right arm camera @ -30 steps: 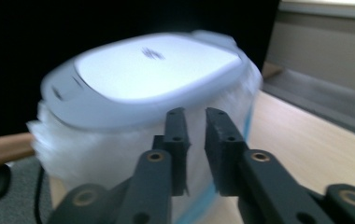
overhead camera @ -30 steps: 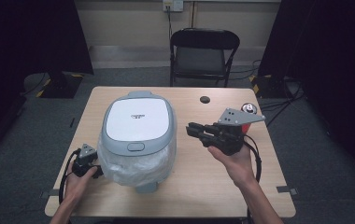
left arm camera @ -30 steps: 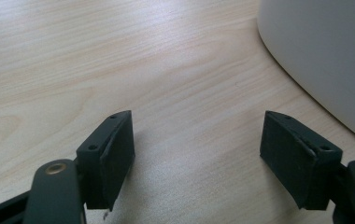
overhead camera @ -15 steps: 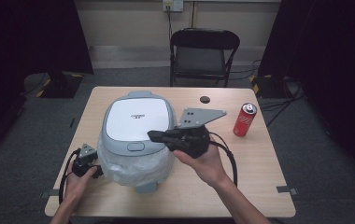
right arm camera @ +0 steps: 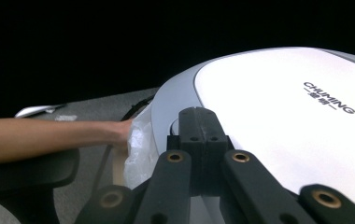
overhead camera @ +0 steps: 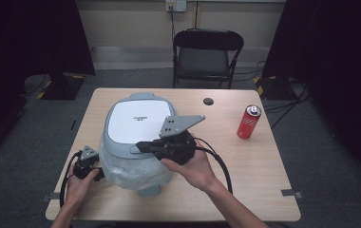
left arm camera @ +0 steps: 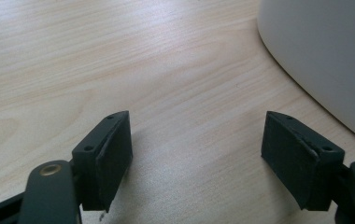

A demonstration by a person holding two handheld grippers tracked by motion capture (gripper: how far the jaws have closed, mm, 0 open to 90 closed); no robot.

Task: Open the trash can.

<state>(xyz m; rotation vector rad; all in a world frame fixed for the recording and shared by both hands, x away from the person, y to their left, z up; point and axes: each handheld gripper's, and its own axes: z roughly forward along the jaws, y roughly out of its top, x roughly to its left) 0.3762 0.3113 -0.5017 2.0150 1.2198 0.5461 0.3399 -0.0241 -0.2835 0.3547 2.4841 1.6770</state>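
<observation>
- Here the rice cooker [overhead camera: 138, 137], wrapped below in clear plastic [overhead camera: 136, 173], stands left of centre on the bench [overhead camera: 254, 166].
- Our right gripper [overhead camera: 139, 146], fingers shut on nothing, touches its lid-release button [overhead camera: 137, 149].
- Our left gripper [left arm camera: 196, 154] rests fingers wide, empty, beside the base.
- Pressing off-centre could slide the unsteadied cooker.

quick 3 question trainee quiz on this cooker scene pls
1. True or false: the right gripper has its jaws shut, tips at the front button of the rice cooker.
2. What stands on the table right of the cooker? A) red can B) mug C) bowl
3. What wraps the cooker's lower body?

Key:
1. True.
2. A, the red can.
3. Clear plastic wrap; the left gripper sits open beside it.
</observation>
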